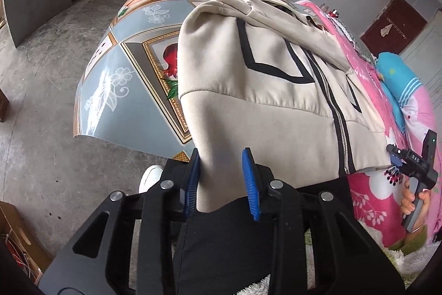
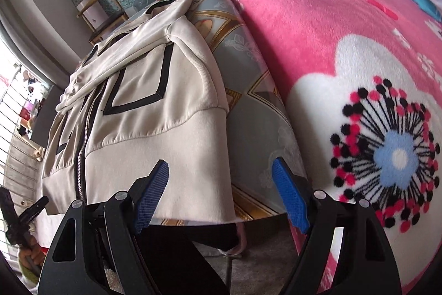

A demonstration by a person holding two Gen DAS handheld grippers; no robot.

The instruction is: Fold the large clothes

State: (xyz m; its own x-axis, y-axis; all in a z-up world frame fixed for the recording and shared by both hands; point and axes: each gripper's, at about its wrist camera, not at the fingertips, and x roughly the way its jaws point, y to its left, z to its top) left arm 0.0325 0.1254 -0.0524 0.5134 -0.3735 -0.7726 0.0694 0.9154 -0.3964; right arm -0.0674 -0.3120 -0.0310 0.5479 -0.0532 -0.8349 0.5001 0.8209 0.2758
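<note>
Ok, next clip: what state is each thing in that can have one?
Left tongs: closed on the jacket's hem corner.
Right tongs: open, around the other hem corner, not gripping.
Jacket: zipped up, front up, flat on the table, sleeves folded across.
Table: jacket on it, pink blanket beside.

Both wrist views look steeply down, close, sharing the jacket (image 1: 276, 90) hem.
</note>
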